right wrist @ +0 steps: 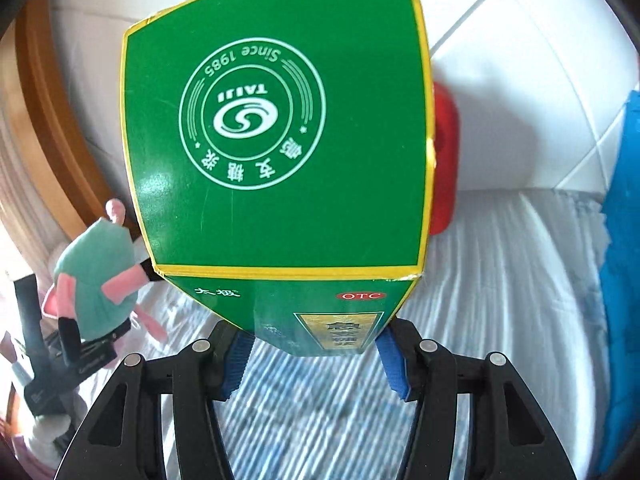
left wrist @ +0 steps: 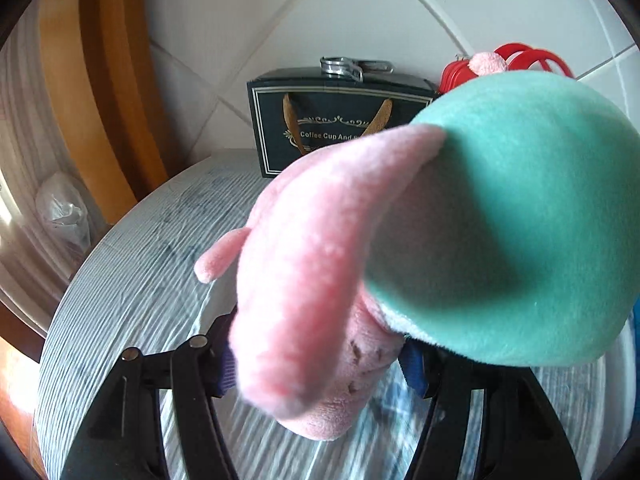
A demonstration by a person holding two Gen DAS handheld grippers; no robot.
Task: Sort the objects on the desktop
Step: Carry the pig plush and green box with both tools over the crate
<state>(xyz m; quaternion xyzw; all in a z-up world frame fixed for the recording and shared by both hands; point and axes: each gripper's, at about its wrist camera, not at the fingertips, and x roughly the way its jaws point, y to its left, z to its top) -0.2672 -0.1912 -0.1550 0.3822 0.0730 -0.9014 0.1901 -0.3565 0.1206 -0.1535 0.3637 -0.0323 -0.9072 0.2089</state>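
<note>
My left gripper is shut on a pink plush toy in a teal dress, with the blue pads pressing its lower body. The toy is lifted off the table and fills most of the left wrist view. My right gripper is shut on a green medicine box with yellow edges, its blue pads clamping the box's near end. The box stands up above the striped tablecloth. In the right wrist view the plush toy shows at the far left, held in the left gripper.
A dark gift box marked "Coffee Cup" stands against the tiled wall with a metal flask on it. A red object sits beside it, also seen as the red object behind the green box. A blue object lines the right edge.
</note>
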